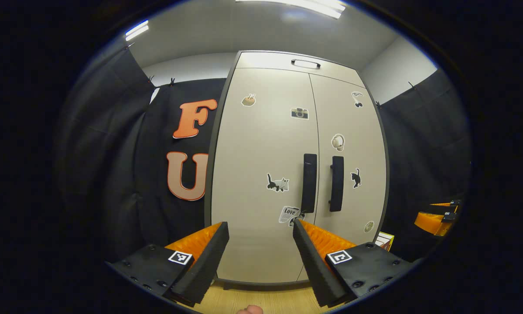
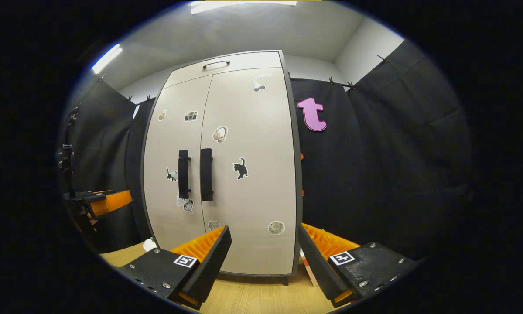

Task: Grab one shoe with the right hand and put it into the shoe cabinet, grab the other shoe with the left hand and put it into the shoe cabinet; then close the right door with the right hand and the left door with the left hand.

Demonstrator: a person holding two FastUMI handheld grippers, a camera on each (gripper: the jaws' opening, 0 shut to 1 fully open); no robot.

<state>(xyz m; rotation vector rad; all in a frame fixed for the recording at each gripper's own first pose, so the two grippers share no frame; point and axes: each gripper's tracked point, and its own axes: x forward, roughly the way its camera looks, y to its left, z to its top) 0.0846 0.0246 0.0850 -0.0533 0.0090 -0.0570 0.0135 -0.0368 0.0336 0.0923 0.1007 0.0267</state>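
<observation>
The beige shoe cabinet (image 1: 261, 152) stands in front of me with both doors flush and shut. Its two black handles (image 1: 309, 183) sit side by side at the middle seam. In the right gripper view the cabinet (image 2: 248, 144) and the handles (image 2: 206, 174) face me slightly from the right. My left gripper (image 1: 261, 244) is open and holds nothing, a short way off the left door. My right gripper (image 2: 263, 248) is open and empty too, near the right door's lower corner. The right gripper (image 1: 438, 218) shows at the far right, and the left gripper (image 2: 108, 200) at the far left.
Several stickers dot the cabinet doors. A small box (image 1: 384, 240) stands on the floor beside the cabinet's right side. A white object (image 2: 149, 245) lies by the cabinet's left foot. Light wooden floor (image 2: 252, 296) runs under the cabinet. A fingertip (image 1: 250, 309) peeks in at the bottom.
</observation>
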